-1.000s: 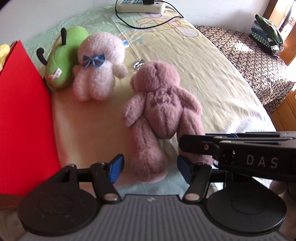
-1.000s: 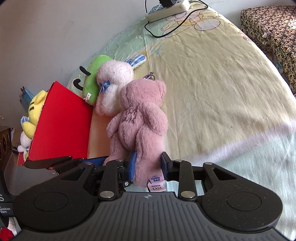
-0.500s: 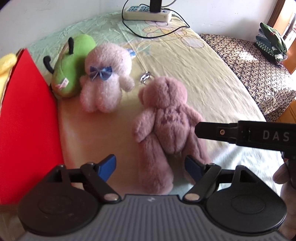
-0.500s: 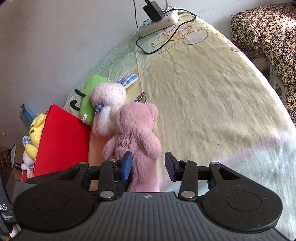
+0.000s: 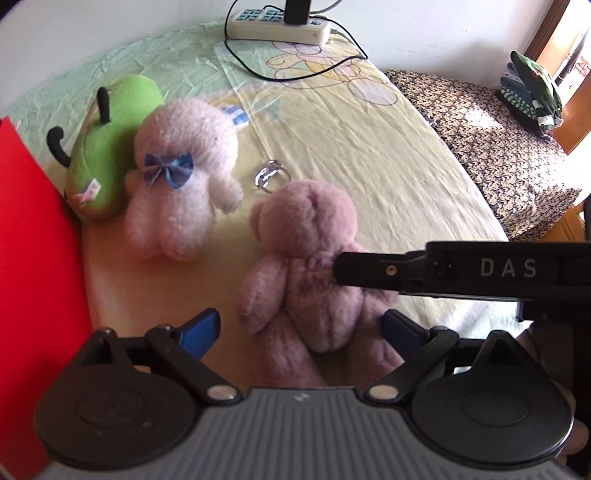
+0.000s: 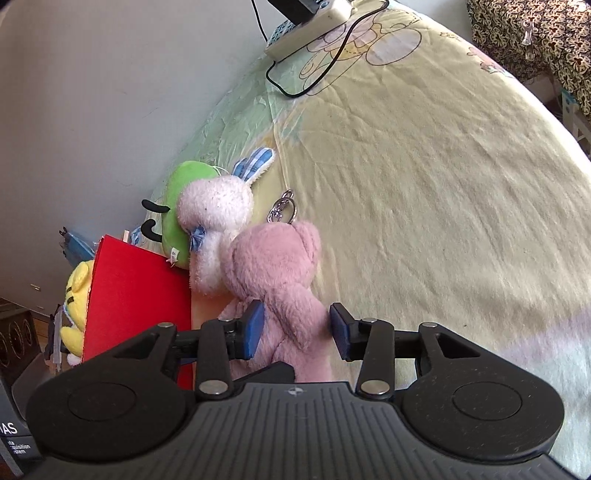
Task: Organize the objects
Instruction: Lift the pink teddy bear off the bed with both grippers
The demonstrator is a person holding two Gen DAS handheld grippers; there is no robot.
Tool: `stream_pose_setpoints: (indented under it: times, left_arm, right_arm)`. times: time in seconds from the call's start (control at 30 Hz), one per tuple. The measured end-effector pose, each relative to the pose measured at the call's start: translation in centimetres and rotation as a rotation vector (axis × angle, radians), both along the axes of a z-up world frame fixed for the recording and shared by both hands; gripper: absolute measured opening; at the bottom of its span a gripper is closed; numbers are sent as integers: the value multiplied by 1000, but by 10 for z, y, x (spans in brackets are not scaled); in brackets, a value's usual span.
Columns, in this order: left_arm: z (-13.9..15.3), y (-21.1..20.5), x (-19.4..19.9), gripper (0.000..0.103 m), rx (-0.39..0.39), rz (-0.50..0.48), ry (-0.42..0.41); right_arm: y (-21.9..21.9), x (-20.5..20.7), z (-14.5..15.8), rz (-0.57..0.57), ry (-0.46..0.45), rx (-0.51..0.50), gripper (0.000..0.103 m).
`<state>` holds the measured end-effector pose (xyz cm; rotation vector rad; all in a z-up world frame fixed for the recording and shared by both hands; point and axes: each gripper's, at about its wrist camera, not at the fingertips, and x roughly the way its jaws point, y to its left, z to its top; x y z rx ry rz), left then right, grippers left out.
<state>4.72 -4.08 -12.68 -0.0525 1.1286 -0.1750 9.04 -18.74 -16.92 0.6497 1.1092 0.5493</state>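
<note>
pink bear (image 5: 306,266): lying face-down (keyring at head)
white bunny (image 5: 184,177): leaning against green plush (image 5: 110,144)

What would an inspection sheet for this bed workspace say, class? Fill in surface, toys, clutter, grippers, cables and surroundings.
Surface: bed with a yellow-green sheet, wrinkled.
Toys: pink bear face down; white plush leaning on green plush; yellow plush behind red board.
Clutter: keyring by the bear's head.
Grippers: left gripper open, right gripper open, both astride the bear.
Cables: power strip with black cord.
Surroundings: patterned bench, folded clothes.
</note>
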Motion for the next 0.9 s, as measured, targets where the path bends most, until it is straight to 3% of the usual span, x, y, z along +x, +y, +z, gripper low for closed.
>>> stream_pose_setpoints:
  times: [0.4,0.9]
  left_arm:
    - [-17,2,17,93,13,-3,59]
    - [-10,-10,16,86,48,-43,31]
  right_arm:
    - [21,12,-8,84,42,112,40]
    - [14,4,4,89,12,94,36]
